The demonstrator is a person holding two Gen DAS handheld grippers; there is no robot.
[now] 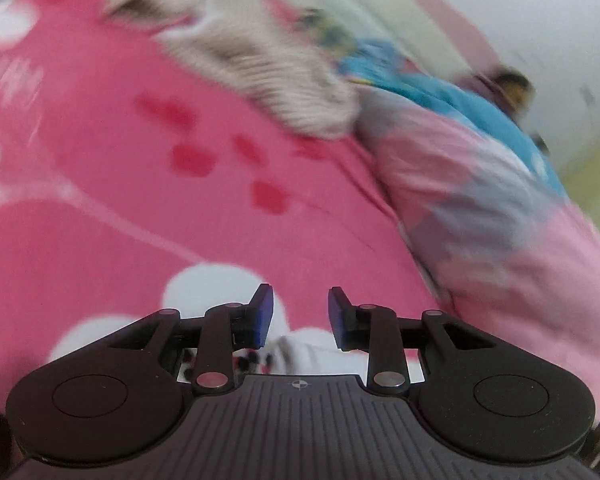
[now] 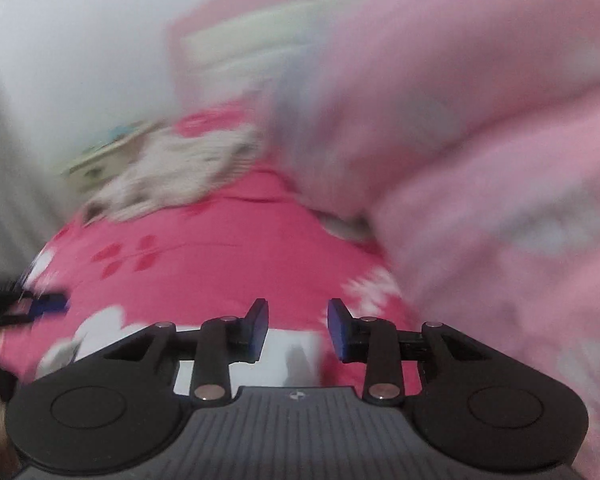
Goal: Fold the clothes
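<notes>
On pink bedsheet (image 1: 100,208): 1 striped garment (image 1: 268,80) | 1 blue garment (image 1: 440,88) | 2 grippers apart-jawed, empty

My left gripper (image 1: 300,316) and right gripper (image 2: 298,330) look alike: matte black linkage arms with round silver pivot pins, blue pads (image 1: 265,316) on the fingers, a ribbed grey body, rounded black lobes at either side, and a small crosshair mark (image 1: 299,384) mid-body.
</notes>
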